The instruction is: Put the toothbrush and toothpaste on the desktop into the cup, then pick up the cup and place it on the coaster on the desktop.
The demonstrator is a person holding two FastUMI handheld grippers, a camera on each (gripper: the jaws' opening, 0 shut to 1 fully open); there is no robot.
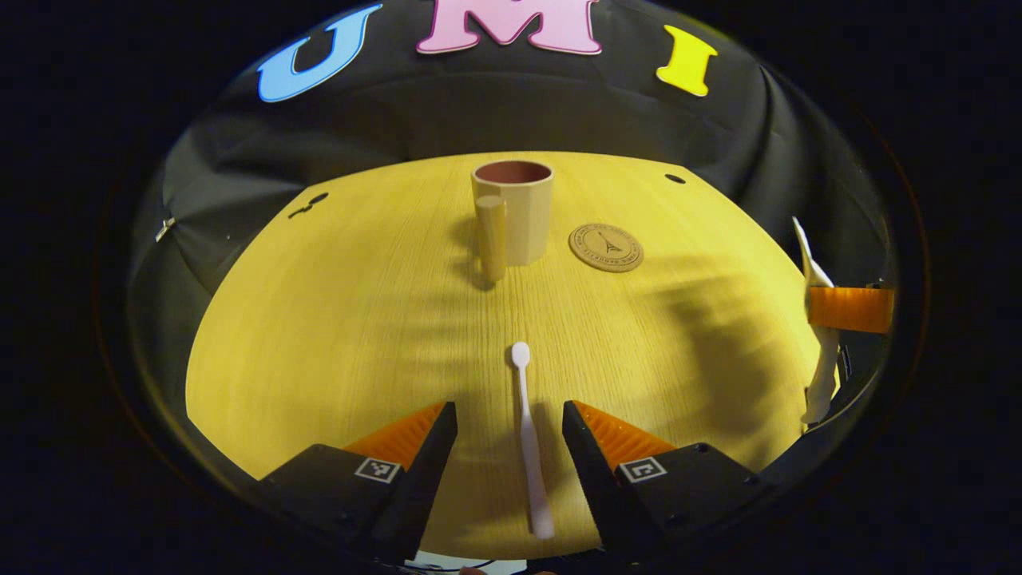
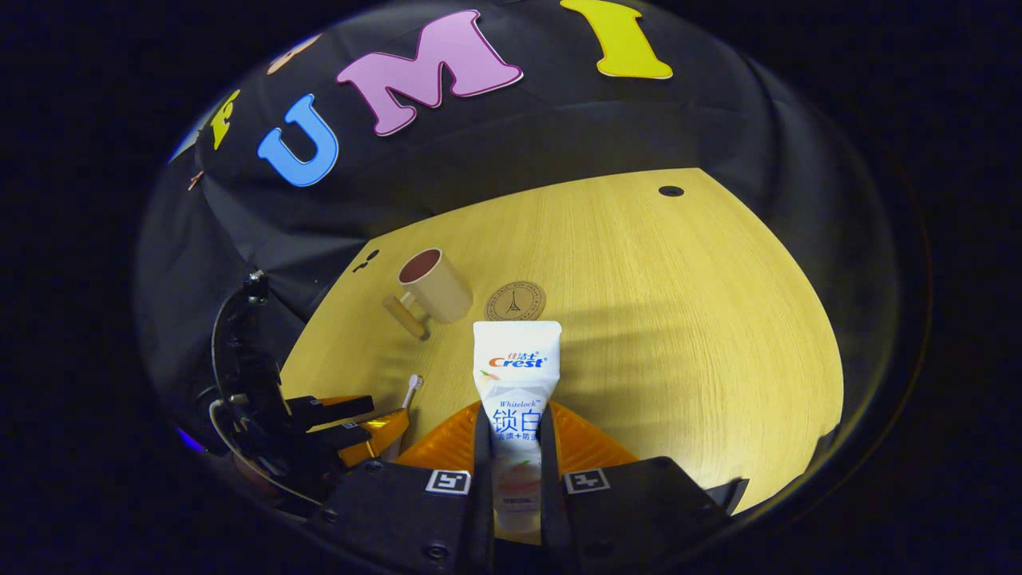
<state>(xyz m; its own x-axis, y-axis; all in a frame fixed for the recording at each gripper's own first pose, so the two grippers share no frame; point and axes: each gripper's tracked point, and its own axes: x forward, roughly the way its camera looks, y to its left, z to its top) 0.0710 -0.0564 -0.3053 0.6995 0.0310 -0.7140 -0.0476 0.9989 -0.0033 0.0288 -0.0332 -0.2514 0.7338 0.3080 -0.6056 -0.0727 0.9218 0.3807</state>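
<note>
A white toothbrush (image 1: 527, 431) lies flat on the wooden desk, head pointing away, between the spread fingers of my left gripper (image 1: 509, 423), which is open and not touching it. My right gripper (image 2: 515, 447) is shut on the lower part of a white toothpaste tube (image 2: 516, 375), held above the desk with its flat end forward. The tube (image 1: 814, 319) and right gripper also appear at the right edge of the left gripper view. A beige cup (image 1: 513, 209) with a handle stands upright at the back. A round cork coaster (image 1: 605, 247) lies just right of it.
The desk's (image 2: 679, 319) right half is bare wood with a small dark hole (image 2: 671, 191) near the far edge. In the right gripper view the left gripper (image 2: 351, 423) sits at lower left over the toothbrush head (image 2: 413, 385). Black cloth rings the desk.
</note>
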